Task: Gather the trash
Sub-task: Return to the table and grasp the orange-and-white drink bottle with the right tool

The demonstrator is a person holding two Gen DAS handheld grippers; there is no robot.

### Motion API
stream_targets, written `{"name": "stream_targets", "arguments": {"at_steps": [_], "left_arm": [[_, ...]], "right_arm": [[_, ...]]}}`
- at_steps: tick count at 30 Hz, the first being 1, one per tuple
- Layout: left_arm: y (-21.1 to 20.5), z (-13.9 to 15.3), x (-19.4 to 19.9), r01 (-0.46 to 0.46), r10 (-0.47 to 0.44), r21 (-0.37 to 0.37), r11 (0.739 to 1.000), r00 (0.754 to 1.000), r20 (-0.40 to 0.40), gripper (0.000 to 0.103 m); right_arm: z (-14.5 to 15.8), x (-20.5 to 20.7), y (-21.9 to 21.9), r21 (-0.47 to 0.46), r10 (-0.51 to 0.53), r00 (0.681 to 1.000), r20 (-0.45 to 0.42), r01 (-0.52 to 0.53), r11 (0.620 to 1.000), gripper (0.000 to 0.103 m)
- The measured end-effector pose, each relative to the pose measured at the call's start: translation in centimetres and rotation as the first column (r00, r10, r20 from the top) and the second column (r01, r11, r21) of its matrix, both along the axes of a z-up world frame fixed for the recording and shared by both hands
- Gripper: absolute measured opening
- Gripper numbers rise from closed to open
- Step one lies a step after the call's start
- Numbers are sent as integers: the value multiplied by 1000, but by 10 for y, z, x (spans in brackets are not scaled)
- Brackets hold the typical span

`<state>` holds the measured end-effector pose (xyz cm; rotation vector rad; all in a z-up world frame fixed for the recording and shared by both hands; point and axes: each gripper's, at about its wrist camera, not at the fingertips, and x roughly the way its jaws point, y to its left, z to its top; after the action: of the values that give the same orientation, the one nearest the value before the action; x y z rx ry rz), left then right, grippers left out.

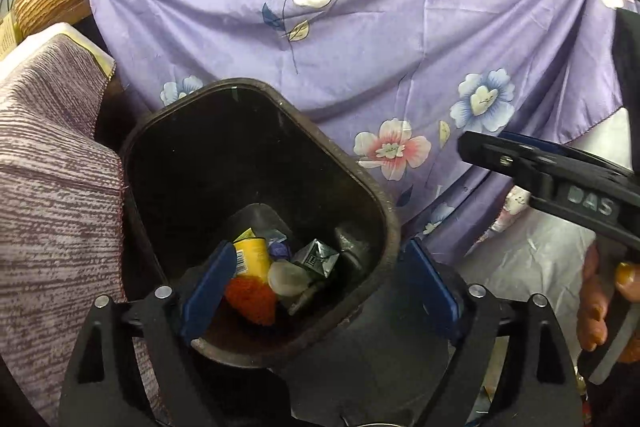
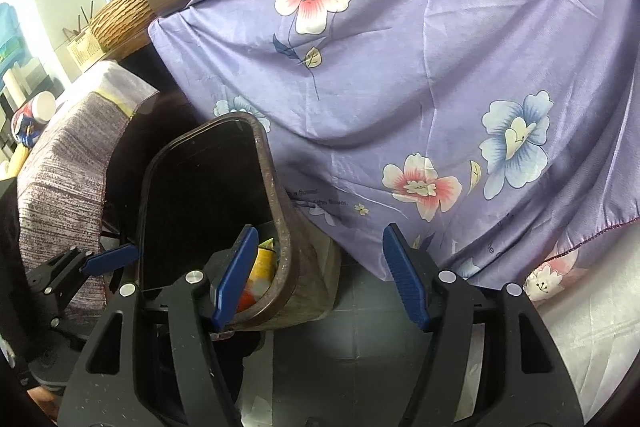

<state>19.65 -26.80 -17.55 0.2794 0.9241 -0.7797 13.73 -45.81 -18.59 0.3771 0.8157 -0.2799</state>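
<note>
Our left gripper hung over the dark bin, jaws spread wide and empty. Trash lay at the bottom: a yellow carton, an orange scrap, a silvery wrapper. Our right gripper stood beside the bin, jaws parted, nothing between them. The bin sat tight against the purple floral cloth. Risk, as we judged it: either gripper swinging away could clip the rim, tip the bin, or snag the drape.

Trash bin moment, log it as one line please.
phase: drop-off | left gripper: open over trash bin, nothing held | right gripper: open, empty, beside bin | bin: holds trash, yellow can | behind: floral cloth
</note>
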Motion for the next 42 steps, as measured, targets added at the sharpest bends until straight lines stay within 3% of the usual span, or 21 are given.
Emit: {"name": "stream_targets", "arguments": {"at_steps": [7,15,23,25,31,37,42], "left_arm": [[12,24,-24,16,-15,-33,999,999,40,93],[42,76,-52,20,-5,-115,993,992,128,97],[84,110,-68,8,13,-100,995,977,211,98],[98,116,-66,-19,39,-93,995,974,222,98],[153,134,-57,-115,139,-113,987,962,236,98],[217,146,-49,-254,270,-91,963,915,299,98],[272,150,-40,-379,390,-94,920,869,305,98]], "right_arm": [[3,2,4,-1,8,1000,7,-8,1000,65],[11,13,17,15,47,999,20,-47,999,66],[36,30,55,20,148,987,61,-149,989,67],[42,34,67,20,176,982,74,-178,984,75],[75,52,128,-28,332,936,116,-331,943,76],[99,68,188,-42,465,874,145,-464,885,76],[112,83,239,-72,571,807,150,-567,820,76]]}}
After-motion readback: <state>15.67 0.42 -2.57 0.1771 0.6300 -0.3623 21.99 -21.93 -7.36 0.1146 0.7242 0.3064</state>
